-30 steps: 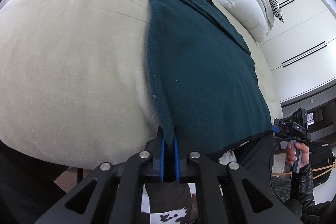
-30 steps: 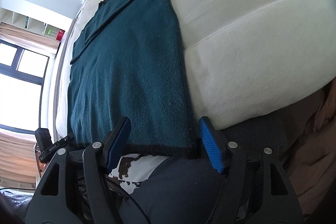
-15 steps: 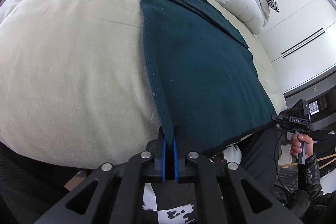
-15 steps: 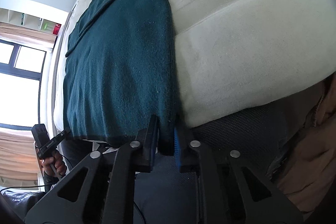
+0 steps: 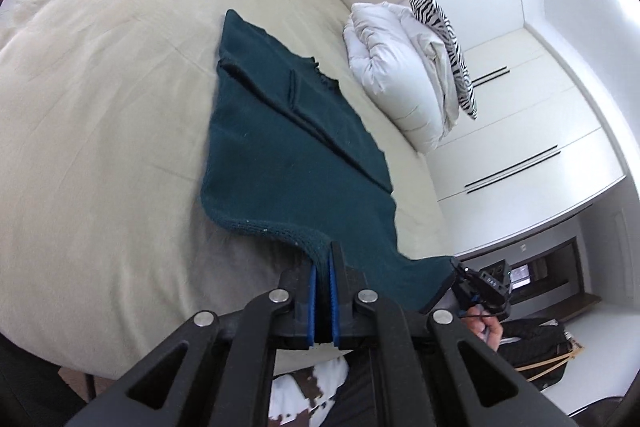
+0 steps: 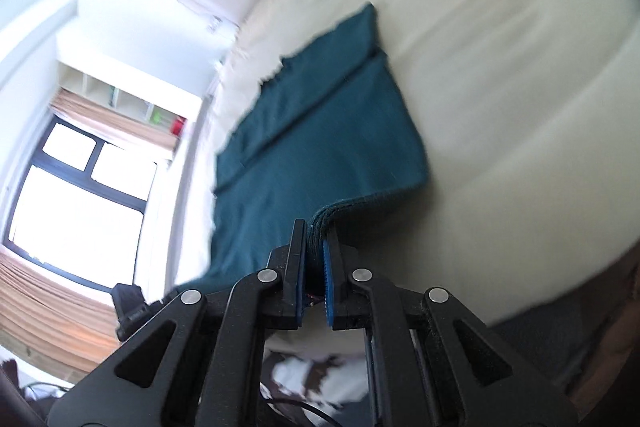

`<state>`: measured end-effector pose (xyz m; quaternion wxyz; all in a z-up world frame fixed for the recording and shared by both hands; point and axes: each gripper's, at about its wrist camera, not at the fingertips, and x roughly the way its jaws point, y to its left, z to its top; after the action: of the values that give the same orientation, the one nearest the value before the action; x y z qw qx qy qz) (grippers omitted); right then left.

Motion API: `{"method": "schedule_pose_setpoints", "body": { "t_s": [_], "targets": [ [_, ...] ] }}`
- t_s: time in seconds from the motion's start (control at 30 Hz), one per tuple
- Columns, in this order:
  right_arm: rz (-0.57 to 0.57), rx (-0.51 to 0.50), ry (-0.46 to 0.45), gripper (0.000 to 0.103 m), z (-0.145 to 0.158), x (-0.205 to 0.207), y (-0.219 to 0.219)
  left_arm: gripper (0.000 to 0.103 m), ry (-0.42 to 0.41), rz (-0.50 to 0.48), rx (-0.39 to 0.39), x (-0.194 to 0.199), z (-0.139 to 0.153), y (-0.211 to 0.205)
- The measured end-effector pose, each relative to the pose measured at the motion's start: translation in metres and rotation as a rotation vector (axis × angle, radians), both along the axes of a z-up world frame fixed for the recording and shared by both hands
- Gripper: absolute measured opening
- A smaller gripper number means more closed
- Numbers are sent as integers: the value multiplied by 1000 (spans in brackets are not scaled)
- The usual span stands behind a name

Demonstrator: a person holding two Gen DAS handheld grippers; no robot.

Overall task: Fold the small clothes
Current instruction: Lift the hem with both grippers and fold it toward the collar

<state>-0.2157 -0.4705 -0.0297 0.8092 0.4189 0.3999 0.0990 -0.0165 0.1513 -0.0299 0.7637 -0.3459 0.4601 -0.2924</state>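
1. While the dark teal garment (image 5: 288, 155) lies spread on the cream bed (image 5: 100, 107), both of its near corners are lifted off the mattress.
2. Left tool (image 5: 322, 263): clenched on the garment's near left corner; the knit hem curves up from the bed into the blue pads (image 5: 311, 303).
3. Right tool (image 6: 316, 247): clenched on the garment's near right corner; bunched fabric sits between its pads, and the hem sags back to the bed beside it.
4. In the left wrist view, the right tool (image 5: 486, 287) appears at the garment's other near corner, carried by a hand (image 5: 486, 327).
5. Garment position: far end flat on the bed with a folded-in sleeve across its upper part; near edge raised and stretched between the two tools.
6. A white duvet (image 5: 392, 83) is piled at the head of the bed, with a zebra-print pillow (image 5: 452, 51) leaning on it.
7. White wardrobe doors (image 5: 520, 131) stand behind the bed; a window (image 6: 80, 195) shows in the right wrist view.
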Motion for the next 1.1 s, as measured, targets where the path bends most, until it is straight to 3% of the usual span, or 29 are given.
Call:
{"method": "schedule_pose_setpoints", "body": {
  "t_s": [0.13,0.3,0.57,0.87,1.1],
  "targets": [
    [-32,26,-62,6,15,27,-2,6,3,50,-78,31,12,6],
    [-67,30,-102,6,27,73,-10,6,3,98,-114,83,21,6],
    [-137,-7,-94,6,30,170,-32,6,13,129,-95,179,22,-8],
    [-191,-69,-59,6,7,271,-41,6,60,193,-74,277,-5,-15],
    [-230,-77,-17,6,-22,341,-49,6,96,233,-8,334,-39,-19]
  ]
}}
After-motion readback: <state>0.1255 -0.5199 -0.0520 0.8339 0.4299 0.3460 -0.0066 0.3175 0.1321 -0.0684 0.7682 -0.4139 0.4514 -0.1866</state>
